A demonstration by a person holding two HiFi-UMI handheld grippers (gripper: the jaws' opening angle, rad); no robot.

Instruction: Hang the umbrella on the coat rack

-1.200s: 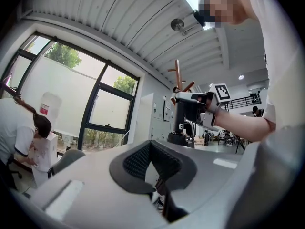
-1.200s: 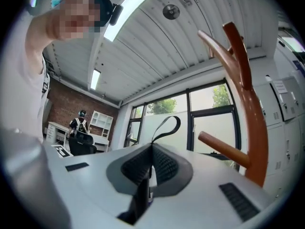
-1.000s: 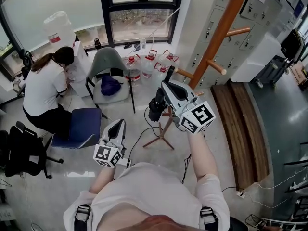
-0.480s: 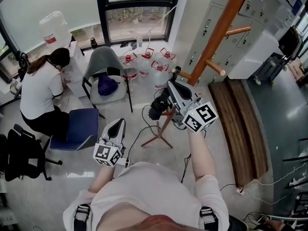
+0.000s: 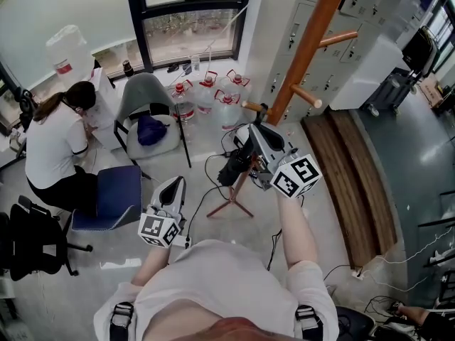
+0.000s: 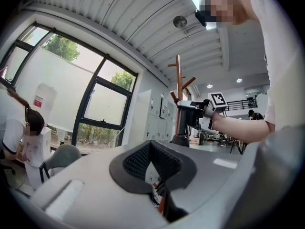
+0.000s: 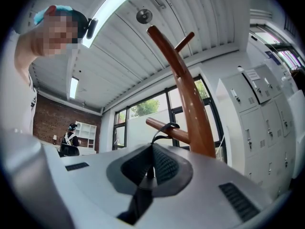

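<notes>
Head view: my right gripper (image 5: 249, 135) carries the folded umbrella (image 5: 232, 168) just left of the coat rack (image 5: 307, 55), close below its low peg (image 5: 250, 106). My left gripper (image 5: 173, 187) waits nearer me on the left, well apart.

Left gripper view: its jaws are together on nothing.

Right gripper view: my jaws pinch the strap (image 7: 161, 130), whose loop seems to lie over the peg. I judge only letting go remains.

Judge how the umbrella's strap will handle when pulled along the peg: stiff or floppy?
The strap looks thin and floppy: it drapes over the peg and kinks down into the shut fingers of the right gripper, so it would probably slide and slacken, not hold shape. The folded umbrella looks compact, so likely light, prone to swing.
</notes>
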